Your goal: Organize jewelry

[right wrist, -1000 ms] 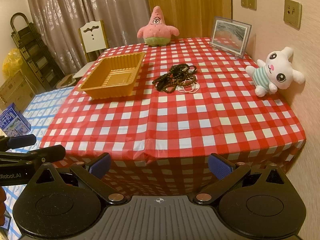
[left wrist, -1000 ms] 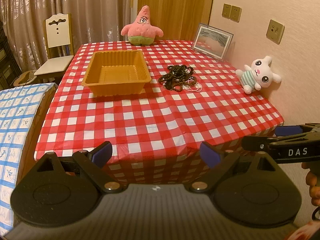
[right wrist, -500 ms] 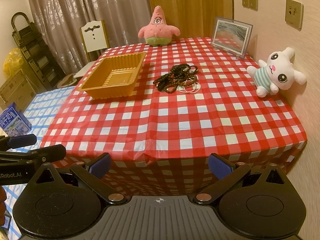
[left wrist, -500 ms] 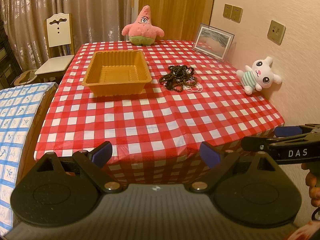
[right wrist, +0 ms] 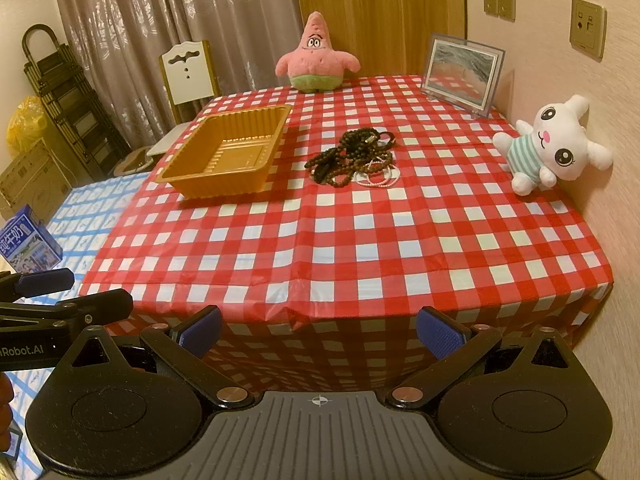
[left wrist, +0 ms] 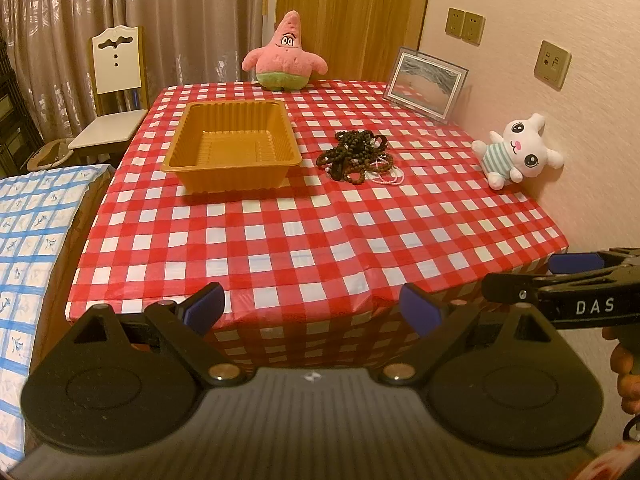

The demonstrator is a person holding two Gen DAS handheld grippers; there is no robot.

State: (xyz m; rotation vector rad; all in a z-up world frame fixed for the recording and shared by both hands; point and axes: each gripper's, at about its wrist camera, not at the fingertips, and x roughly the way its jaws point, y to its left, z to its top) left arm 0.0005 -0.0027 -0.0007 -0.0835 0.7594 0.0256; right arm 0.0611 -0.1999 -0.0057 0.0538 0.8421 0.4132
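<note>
A tangle of dark bead necklaces and pale bracelets (left wrist: 357, 156) (right wrist: 354, 158) lies on the red checked table, just right of an empty gold plastic tray (left wrist: 232, 145) (right wrist: 228, 151). My left gripper (left wrist: 312, 310) is open, empty, and held off the table's near edge. My right gripper (right wrist: 319, 332) is also open and empty, short of the same edge. In the left wrist view the right gripper (left wrist: 560, 280) shows from the side at the right. The left gripper (right wrist: 60, 292) shows at the far left of the right wrist view.
A pink starfish plush (left wrist: 285, 56) sits at the table's far edge. A framed picture (left wrist: 425, 84) and a white bunny plush (left wrist: 516, 152) stand along the right wall. A chair (left wrist: 114, 92) and a blue checked surface (left wrist: 32, 216) are to the left.
Both grippers have crept slightly up and forward toward the table. Nothing on the table has moved.
</note>
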